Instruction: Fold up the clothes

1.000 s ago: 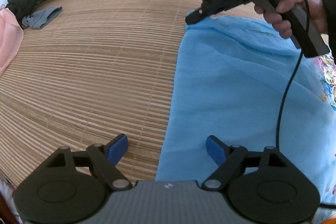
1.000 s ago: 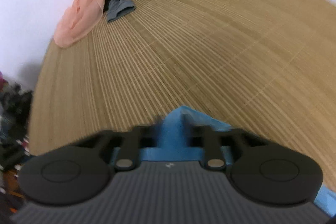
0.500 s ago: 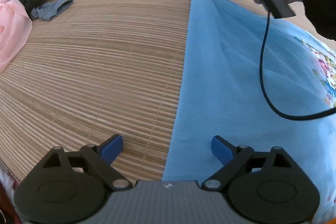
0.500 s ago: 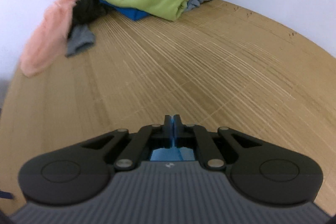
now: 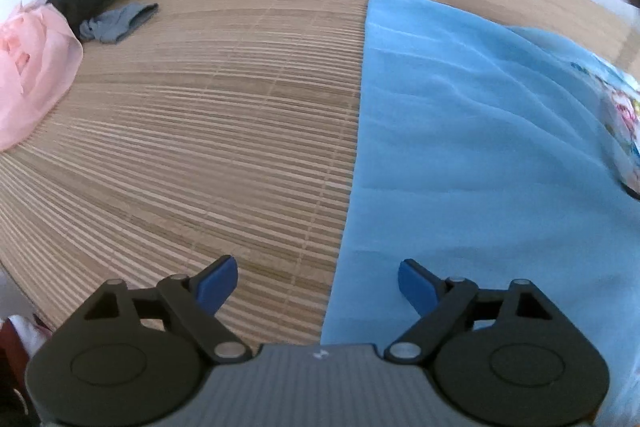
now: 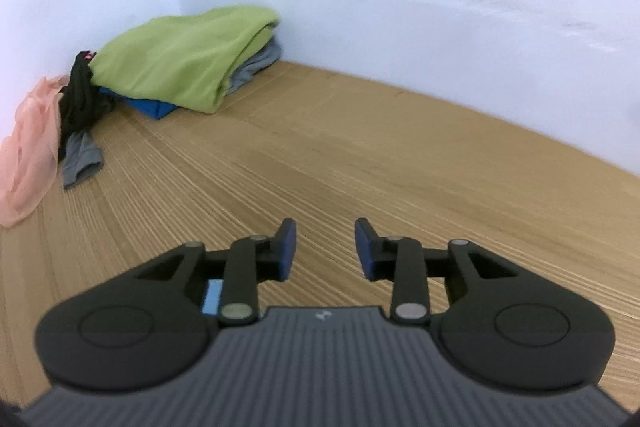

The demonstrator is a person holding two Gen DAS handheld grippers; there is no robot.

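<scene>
The bamboo mat (image 5: pixel 208 131) carries the light blue garment (image 5: pixel 480 155) spread along its right side. Left gripper (image 5: pixel 318 281) straddles its edge, jaws closing (nothing pinched). Right gripper (image 6: pixel 325 249), raised, jaws opening, empty.

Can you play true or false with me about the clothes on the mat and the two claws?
1. The light blue thin cloth lies spread on the woven bamboo mat. True.
2. The right claw is pinching the blue cloth. False: its jaws are opening and nothing is between them.
3. The folded lime green garment sits on top of the pile in the corner. True.
4. The pink sheer garment lies on top of the blue cloth. False: it lies apart, at the mat's far left edge.
5. The left claw is shut tight. False: its jaws stand wide, above the blue cloth's edge.
</scene>
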